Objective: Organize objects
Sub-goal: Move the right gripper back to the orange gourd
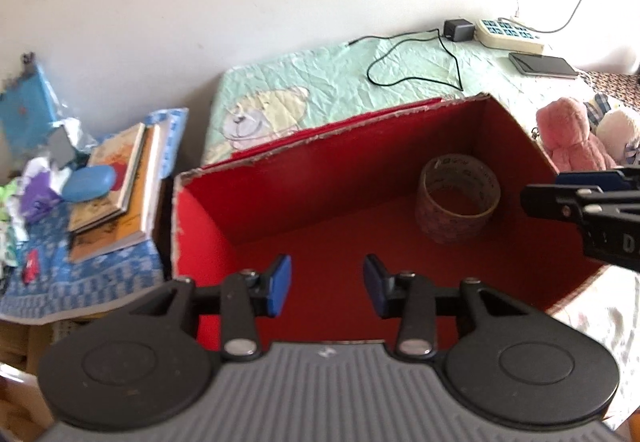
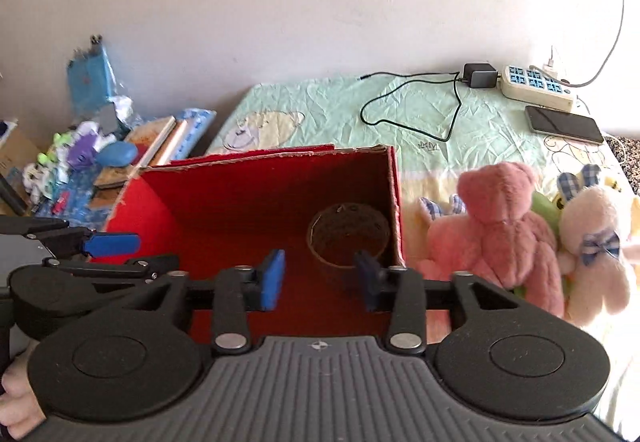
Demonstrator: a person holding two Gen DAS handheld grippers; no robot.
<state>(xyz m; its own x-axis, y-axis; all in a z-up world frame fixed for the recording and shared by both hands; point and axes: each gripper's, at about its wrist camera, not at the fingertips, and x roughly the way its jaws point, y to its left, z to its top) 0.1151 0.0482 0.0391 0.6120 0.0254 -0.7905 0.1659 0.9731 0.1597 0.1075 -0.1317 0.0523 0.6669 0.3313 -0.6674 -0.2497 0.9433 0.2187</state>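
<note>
Hovering above the red box (image 1: 320,210), left gripper (image 1: 327,284) and right gripper (image 2: 319,278) gape empty, tape roll (image 1: 458,198) lying inside

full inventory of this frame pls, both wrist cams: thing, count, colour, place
box: 1, red inside, open, on the bed
tape roll: 1, brownish, inside the box near its right wall
teddy bear: 1, pink, on the bed right of the box
plush rabbit: 1, cream with a blue checked bow, right of the bear
bedsheet: 1, pale green with a cartoon print
power strip: 1, cream with blue sockets, by the wall
adapter: 1, black, cable looped on the sheet
phone: 1, dark, in front of the strip
books: small stack, left of the box
case: 1, blue oval, on the books
left gripper: open, empty, over the box
right gripper: open, empty, over the box
hand: partly seen, bottom left edge
</note>
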